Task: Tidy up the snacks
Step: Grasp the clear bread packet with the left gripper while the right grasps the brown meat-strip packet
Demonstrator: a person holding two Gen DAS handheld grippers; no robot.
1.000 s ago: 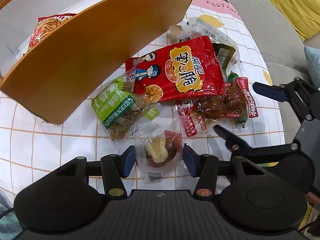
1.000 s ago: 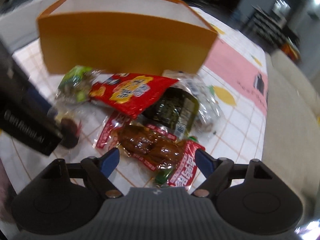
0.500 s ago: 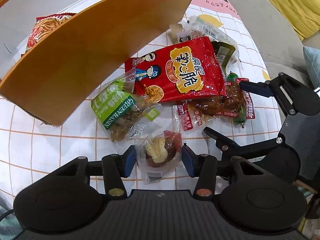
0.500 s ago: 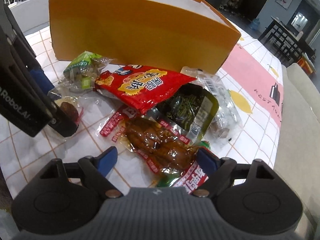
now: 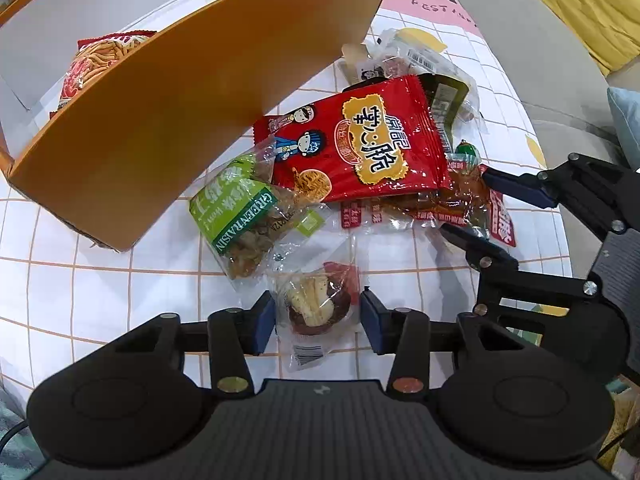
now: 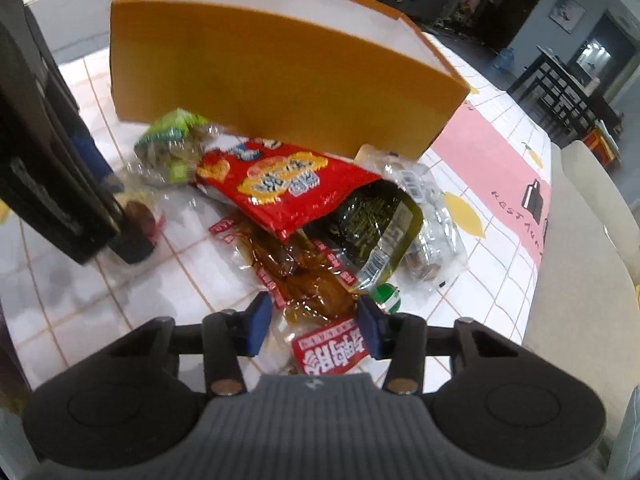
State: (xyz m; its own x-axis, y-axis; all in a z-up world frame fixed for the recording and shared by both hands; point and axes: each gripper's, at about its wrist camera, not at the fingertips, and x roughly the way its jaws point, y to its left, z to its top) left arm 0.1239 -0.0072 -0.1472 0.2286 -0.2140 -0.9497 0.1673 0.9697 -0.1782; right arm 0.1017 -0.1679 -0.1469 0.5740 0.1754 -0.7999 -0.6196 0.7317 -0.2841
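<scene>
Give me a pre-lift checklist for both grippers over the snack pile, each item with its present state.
1. Small wrapped cake between left gripper fingers: ok.
2. Left pads pressing the wrapper: not ok, closing with gaps left.
3. Brown meat packet between right gripper fingers: ok.
4. Right pads gripping it: cannot tell, closing.
5. Meat packet free of the red noodle bag: not ok, partly under it.
6. Orange box open, with room: ok.

This is a home, a living and dining space. At the upper right of the left wrist view a grey sofa (image 5: 520, 12) carries a yellow cushion (image 5: 592, 4). The table wears a checked tablecloth (image 6: 496, 216) printed with lemons. At the far right of the right wrist view stand a dark dining table and chairs (image 6: 568, 92), with a framed picture (image 6: 567, 7) on the wall.
</scene>
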